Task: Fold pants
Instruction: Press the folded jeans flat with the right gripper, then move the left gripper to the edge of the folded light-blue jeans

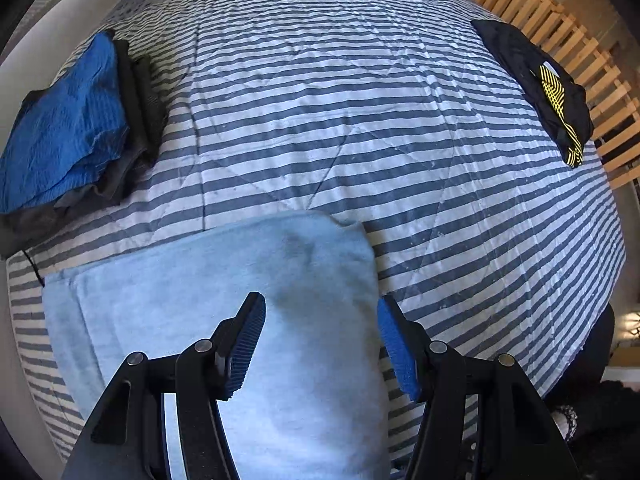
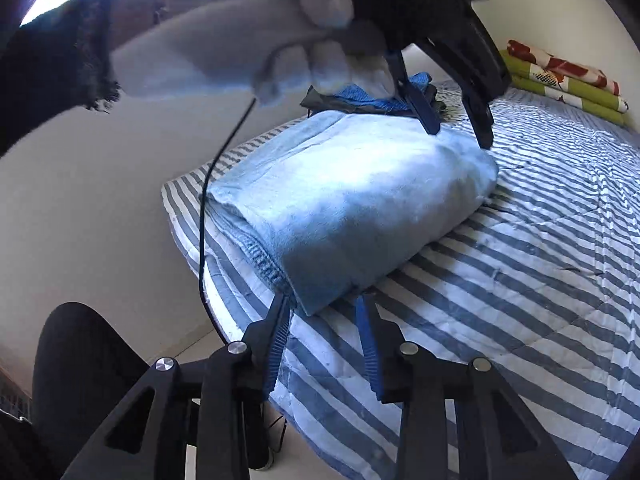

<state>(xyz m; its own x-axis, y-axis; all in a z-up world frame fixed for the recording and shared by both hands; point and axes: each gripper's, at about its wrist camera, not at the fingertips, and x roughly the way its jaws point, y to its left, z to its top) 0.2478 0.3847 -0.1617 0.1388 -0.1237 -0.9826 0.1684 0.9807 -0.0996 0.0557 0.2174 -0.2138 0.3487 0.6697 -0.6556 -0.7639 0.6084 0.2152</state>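
Final fold looking done: light-blue pants [image 2: 352, 200] sitting as a bundle. Left gripper [image 1: 320, 344] hovering above, jaws apart, empty. Right gripper [image 2: 324, 320] parted at near corner, not clamping. Next: clearing both away.

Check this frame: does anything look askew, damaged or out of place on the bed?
Nothing stands out. The light blue pants lie folded in a compact bundle at the edge of the striped quilt; a folded clothes stack and a black-and-yellow garment sit apart. No spill or tear is visible.
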